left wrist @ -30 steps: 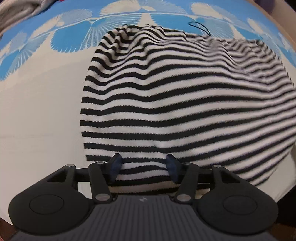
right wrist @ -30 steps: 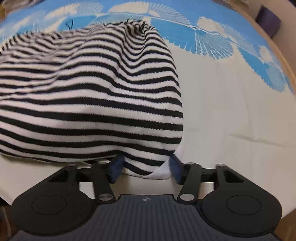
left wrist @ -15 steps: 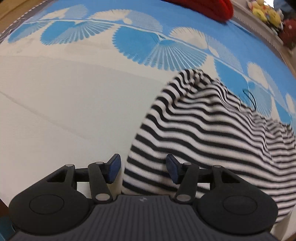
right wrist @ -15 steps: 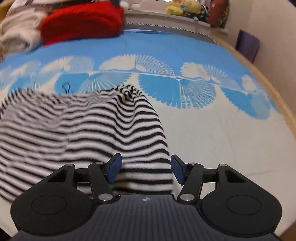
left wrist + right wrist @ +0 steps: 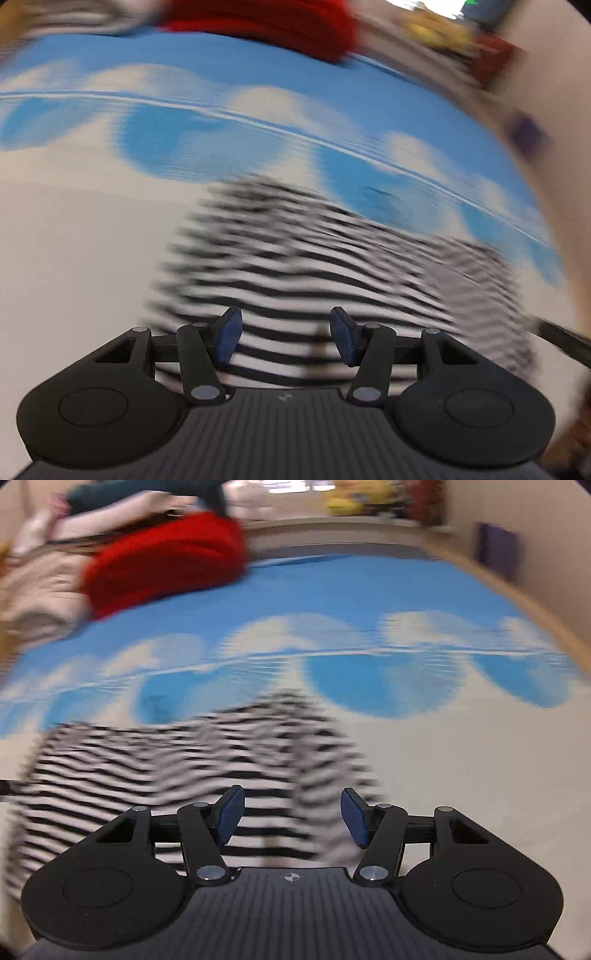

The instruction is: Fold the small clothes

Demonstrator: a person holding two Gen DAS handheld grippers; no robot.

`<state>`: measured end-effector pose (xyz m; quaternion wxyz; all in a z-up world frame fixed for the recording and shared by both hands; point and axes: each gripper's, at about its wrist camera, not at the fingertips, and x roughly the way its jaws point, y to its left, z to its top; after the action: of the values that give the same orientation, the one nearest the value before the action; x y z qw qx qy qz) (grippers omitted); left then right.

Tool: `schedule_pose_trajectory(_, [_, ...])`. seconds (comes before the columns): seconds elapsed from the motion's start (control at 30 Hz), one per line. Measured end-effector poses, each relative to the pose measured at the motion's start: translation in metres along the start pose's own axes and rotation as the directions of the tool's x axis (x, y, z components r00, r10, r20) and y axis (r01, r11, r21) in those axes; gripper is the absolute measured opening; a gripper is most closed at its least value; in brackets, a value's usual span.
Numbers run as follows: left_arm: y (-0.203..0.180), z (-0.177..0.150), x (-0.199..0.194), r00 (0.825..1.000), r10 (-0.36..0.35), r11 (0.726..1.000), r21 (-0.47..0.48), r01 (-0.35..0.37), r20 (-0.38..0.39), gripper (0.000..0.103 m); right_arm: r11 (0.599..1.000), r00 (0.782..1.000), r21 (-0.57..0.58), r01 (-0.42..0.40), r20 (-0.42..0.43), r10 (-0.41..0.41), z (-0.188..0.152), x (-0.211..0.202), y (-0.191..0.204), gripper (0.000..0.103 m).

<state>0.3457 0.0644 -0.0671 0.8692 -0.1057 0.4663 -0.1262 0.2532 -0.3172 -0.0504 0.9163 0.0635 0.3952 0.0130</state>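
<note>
A folded black-and-white striped garment [image 5: 325, 266] lies on the bed, blurred by motion in both views. My left gripper [image 5: 286, 334] hovers over its near left part, blue pads wide apart with nothing pinched between them. In the right wrist view the same striped garment [image 5: 177, 771] fills the lower left. My right gripper [image 5: 291, 818] stands open above its near right corner, clear of the cloth.
The bed cover [image 5: 424, 775] is white near me and blue with white fan shapes farther off. A red garment [image 5: 166, 561] and a heap of pale clothes [image 5: 33, 590] lie at the far side. Soft toys [image 5: 351, 498] sit on a ledge beyond.
Both grippers have risen and tilted up from the garment's near edge. The striped cloth now looks smaller and lower in view, and the far red garment and ledge have appeared.
</note>
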Motion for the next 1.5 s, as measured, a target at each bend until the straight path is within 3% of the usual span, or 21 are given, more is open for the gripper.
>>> schedule_pose_trajectory(0.03, [-0.011, -0.002, 0.007, 0.998, -0.048, 0.997, 0.058, 0.050, -0.036, 0.059, 0.999, 0.998, 0.000, -0.048, -0.027, 0.048, 0.000, 0.007, 0.006, 0.061])
schedule_pose_trajectory(0.07, [-0.022, -0.005, 0.018, 0.996, -0.042, 0.991, 0.122, 0.051, -0.080, 0.059, 0.997, 0.994, -0.006, -0.074, -0.078, 0.073, -0.001, 0.018, 0.012, 0.062])
schedule_pose_trajectory(0.1, [-0.032, -0.012, 0.034, 0.991, 0.039, 0.981, 0.195, -0.014, -0.127, 0.059, 0.998, 0.985, -0.019, -0.065, -0.161, 0.061, -0.005, 0.034, 0.015, 0.062])
schedule_pose_trajectory(0.17, [-0.033, -0.019, 0.063, 0.959, 0.204, 0.955, 0.257, -0.149, -0.199, 0.060, 0.997, 0.950, -0.070, 0.033, -0.307, -0.053, -0.019, 0.066, 0.019, 0.062])
schedule_pose_trajectory(0.23, [-0.027, -0.010, 0.066, 0.963, 0.189, 0.970, 0.187, -0.154, -0.191, 0.061, 0.993, 0.954, -0.102, 0.060, -0.286, -0.088, -0.015, 0.068, 0.026, 0.064])
schedule_pose_trajectory(0.37, [-0.016, 0.009, 0.056, 0.982, 0.154, 0.988, 0.047, -0.150, -0.112, 0.059, 1.000, 0.987, 0.021, 0.020, -0.160, -0.017, 0.004, 0.053, 0.020, 0.062])
schedule_pose_trajectory(0.43, [-0.010, 0.015, 0.068, 0.976, 0.177, 0.984, 0.017, -0.176, -0.127, 0.059, 0.998, 0.993, 0.052, 0.035, -0.115, -0.029, 0.011, 0.052, 0.016, 0.062])
schedule_pose_trajectory(0.53, [0.000, 0.020, 0.080, 0.973, 0.182, 0.982, -0.019, -0.186, -0.140, 0.058, 0.990, 0.974, 0.082, 0.116, -0.206, -0.097, 0.012, 0.080, 0.001, 0.062])
schedule_pose_trajectory(0.6, [0.004, 0.021, 0.084, 0.975, 0.180, 0.982, -0.041, -0.187, -0.129, 0.058, 0.979, 0.967, 0.161, 0.122, -0.240, -0.081, 0.009, 0.090, -0.008, 0.064])
schedule_pose_trajectory(0.83, [0.012, 0.021, 0.071, 0.982, 0.169, 0.976, -0.123, -0.179, -0.083, 0.058, 0.980, 0.974, 0.142, 0.136, -0.201, -0.106, 0.007, 0.089, -0.009, 0.064])
schedule_pose_trajectory(0.93, [0.002, 0.026, 0.049, 0.988, 0.154, 0.983, -0.102, -0.153, 0.003, 0.057, 0.975, 0.983, 0.169, 0.146, -0.137, -0.124, 0.009, 0.062, -0.019, 0.064])
schedule_pose_trajectory(1.03, [-0.013, 0.028, 0.032, 0.998, 0.001, 0.998, -0.063, 0.002, 0.060, 0.057, 0.975, 0.989, 0.184, 0.125, -0.105, -0.107, 0.007, 0.035, -0.035, 0.064])
schedule_pose_trajectory(1.1, [-0.029, 0.026, 0.033, 0.994, -0.104, 0.995, -0.003, 0.104, 0.032, 0.058, 0.980, 0.991, 0.177, 0.088, -0.118, -0.067, 0.001, 0.021, -0.046, 0.064])
schedule_pose_trajectory(1.17, [-0.048, 0.020, 0.043, 0.986, -0.160, 0.984, 0.075, 0.163, -0.041, 0.059, 0.987, 0.986, 0.150, 0.061, -0.161, -0.037, -0.008, 0.014, -0.058, 0.064])
schedule_pose_trajectory(1.23, [-0.069, 0.010, 0.060, 0.986, -0.125, 0.973, 0.181, 0.144, -0.113, 0.059, 0.991, 0.970, 0.110, 0.077, -0.238, -0.049, -0.022, 0.017, -0.068, 0.065])
schedule_pose_trajectory(1.33, [-0.085, -0.008, 0.086, 0.989, 0.039, 0.948, 0.319, 0.009, -0.145, 0.059, 0.987, 0.933, 0.092, 0.132, -0.349, -0.092, -0.040, 0.032, -0.084, 0.076])
schedule_pose_trajectory(1.5, [-0.089, -0.015, 0.077, 0.993, 0.055, 0.952, 0.304, -0.023, -0.100, 0.059, 0.983, 0.941, 0.115, 0.143, -0.324, -0.099, -0.036, 0.025, -0.086, 0.076])
